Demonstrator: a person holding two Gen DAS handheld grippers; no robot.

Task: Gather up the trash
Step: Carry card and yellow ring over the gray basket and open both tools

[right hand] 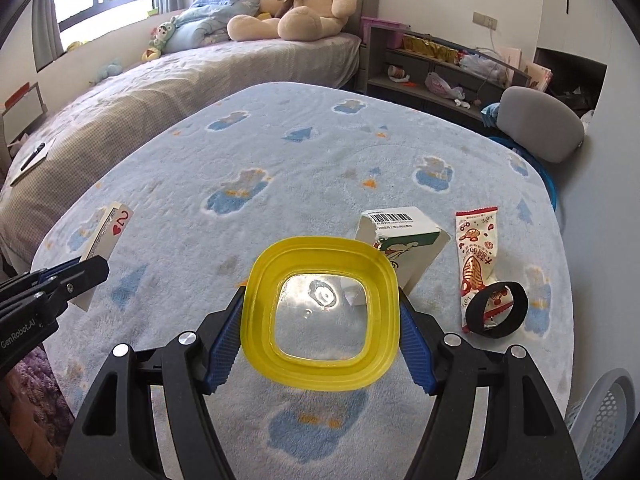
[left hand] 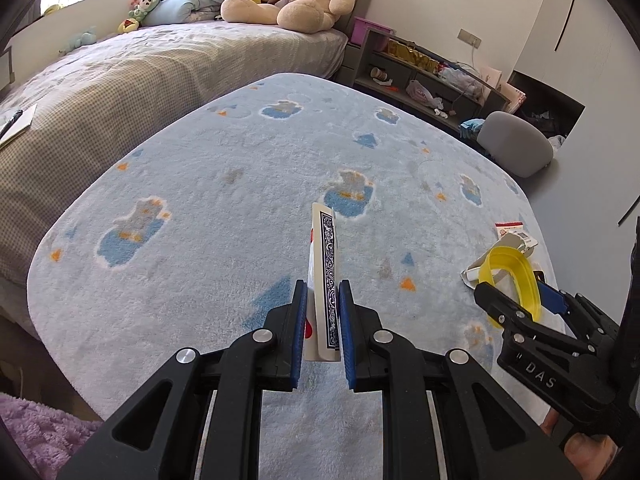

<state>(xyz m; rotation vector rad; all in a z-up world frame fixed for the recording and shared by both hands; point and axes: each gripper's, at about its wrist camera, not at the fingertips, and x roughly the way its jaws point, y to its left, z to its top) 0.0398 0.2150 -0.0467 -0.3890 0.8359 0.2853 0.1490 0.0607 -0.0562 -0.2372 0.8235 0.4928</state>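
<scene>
My left gripper (left hand: pixel 323 296) is black plastic, with two angular fingers lined in ribbed blue pads (left hand: pixel 346 332) and round silver pivot screws. My right gripper (right hand: pixel 322 312) is built the same way. White letters "DAS" mark its side, and "GenRobot.AI" is printed along the left one's body.

Playing cards (left hand: pixel 323 280): lower edge hidden between left tool's pads, faces turned edge-on in left wrist view, unreadable there. White basket (right hand: pixel 604 416): cut off by lower right frame edge, only part of perforated wall seen. Carton (right hand: pixel 400 240): lower half hidden behind yellow lid (right hand: pixel 320 320). Snack wrapper (right hand: pixel 478 256): print too small to read. Shelf (left hand: pixel 420 76) clutter, upper right: too small to identify. Hand (left hand: pixel 584 448): mostly hidden behind right tool, lower right.
</scene>
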